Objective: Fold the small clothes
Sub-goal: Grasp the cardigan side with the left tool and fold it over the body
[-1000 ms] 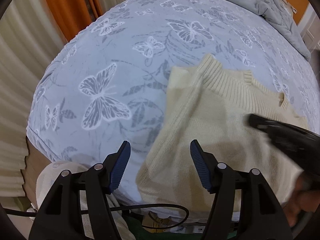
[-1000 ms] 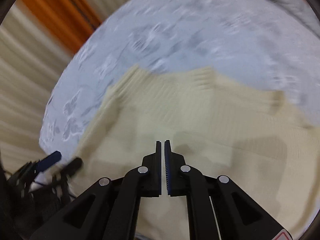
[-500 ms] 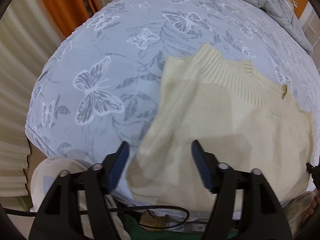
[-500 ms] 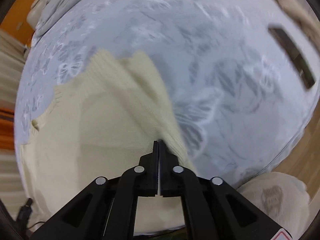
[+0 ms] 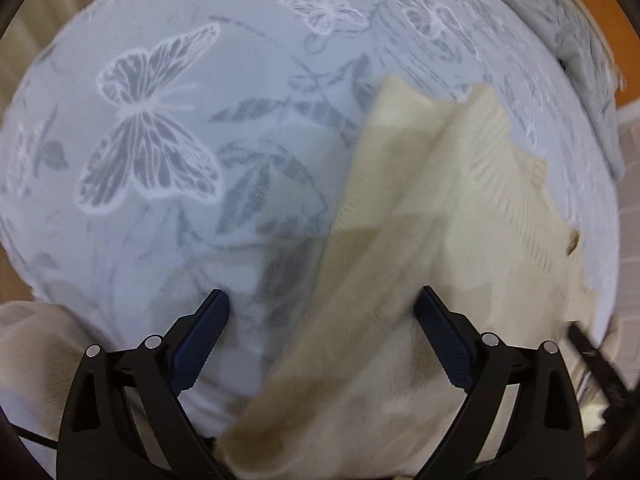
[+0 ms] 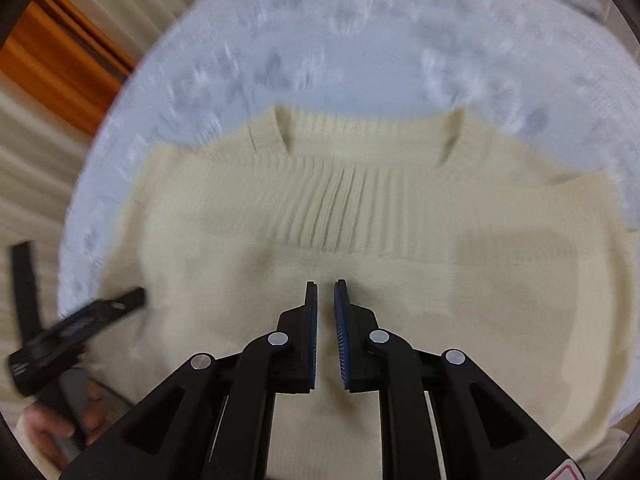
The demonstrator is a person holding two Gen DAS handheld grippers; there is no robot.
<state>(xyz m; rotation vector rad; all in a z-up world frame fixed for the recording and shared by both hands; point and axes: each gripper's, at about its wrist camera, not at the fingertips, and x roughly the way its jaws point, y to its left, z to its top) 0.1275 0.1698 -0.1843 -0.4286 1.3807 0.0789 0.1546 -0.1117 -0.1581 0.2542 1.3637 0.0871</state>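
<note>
A cream knit sweater (image 6: 360, 240) lies flat on a bed sheet (image 5: 160, 120) printed with grey butterflies, at the sheet's near edge. Its ribbed collar (image 6: 360, 144) is the part of the sweater farthest from the sheet's near edge.

Left gripper (image 5: 322, 320): points steeply down over the sweater's left border. The 2 jaws are spread wide and opening. The sweater's left edge lies under the gap between them; neither pad presses on the cloth. A folded flap (image 5: 400, 128) of the sweater lies just beyond the gripper, toward the collar.

Right gripper (image 6: 326, 300): points steeply down over the middle of the sweater, below the collar ribbing. The 2 jaws are nearly together and closing, with a narrow gap between the pads. No cloth is visible in that gap.

A grey quilt (image 5: 580, 40) lies bunched on the sheet beyond the sweater.
</note>
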